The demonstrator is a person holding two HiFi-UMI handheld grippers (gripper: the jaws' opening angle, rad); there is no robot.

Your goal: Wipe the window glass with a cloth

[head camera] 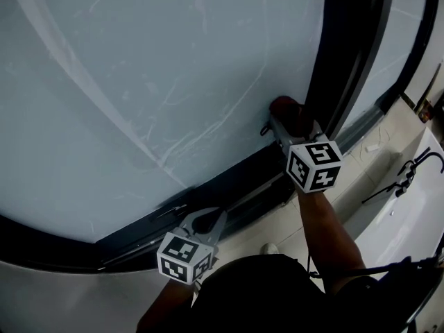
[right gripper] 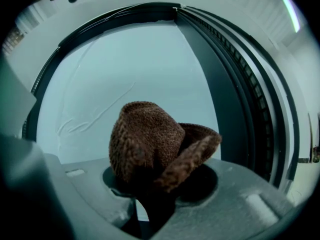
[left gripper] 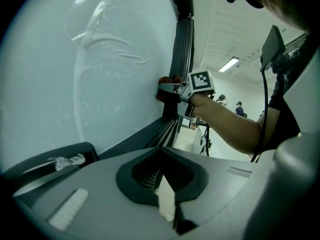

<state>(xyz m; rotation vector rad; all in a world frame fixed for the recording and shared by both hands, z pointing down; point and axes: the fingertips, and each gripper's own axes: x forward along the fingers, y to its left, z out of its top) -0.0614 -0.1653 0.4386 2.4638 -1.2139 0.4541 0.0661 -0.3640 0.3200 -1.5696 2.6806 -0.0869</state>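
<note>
The right tool [head camera: 281,125] pinches a brown knitted cloth [right gripper: 150,149] against pale window glass [head camera: 139,82] beside its dark frame [head camera: 347,54], the pane stretching leftward; the left tool [head camera: 206,220], nearly closed and empty, hangs lower.

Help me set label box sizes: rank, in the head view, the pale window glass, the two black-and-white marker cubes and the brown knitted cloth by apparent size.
1. Pale window glass.
2. Black-and-white marker cubes: right-hand cube and left-hand cube look alike, unranked.
3. Brown knitted cloth, only partly showing.
</note>
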